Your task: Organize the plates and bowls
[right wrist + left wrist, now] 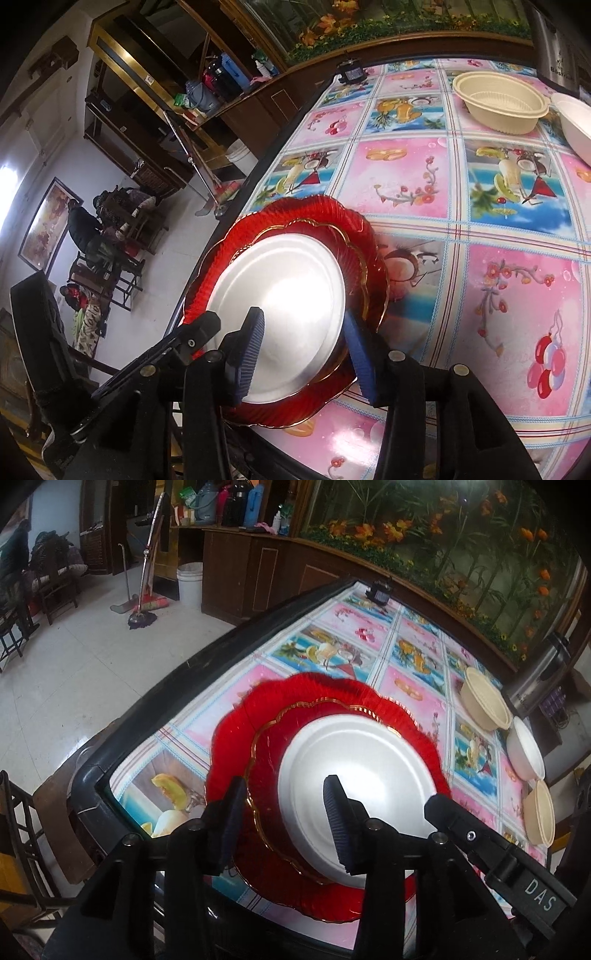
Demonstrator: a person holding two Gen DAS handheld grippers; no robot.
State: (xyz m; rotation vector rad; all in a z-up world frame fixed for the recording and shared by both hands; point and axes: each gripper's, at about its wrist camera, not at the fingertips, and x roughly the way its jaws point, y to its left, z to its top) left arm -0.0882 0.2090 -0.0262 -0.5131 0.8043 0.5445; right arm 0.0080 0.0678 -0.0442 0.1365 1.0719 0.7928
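A stack of plates sits near the table's front left corner: a large red scalloped plate (236,731) (295,210), a smaller gold-rimmed red plate (266,760) (365,266) on it, and a white plate (354,760) (288,288) on top. My left gripper (284,823) is open over the stack's near rim, one pad above the red rim and the other above the white plate. My right gripper (306,354) is open too, and the white plate's right edge lies between its pads. Neither gripper presses on anything.
Along the table's right side stand a beige bowl (484,701) (502,103), a white bowl (524,749) (576,125) and another beige bowl (539,812). The fruit-patterned tablecloth (332,653) (461,192) has a black table edge (166,686). A steel urn (543,672) stands at the back right, and a small black device (351,72) at the far corner.
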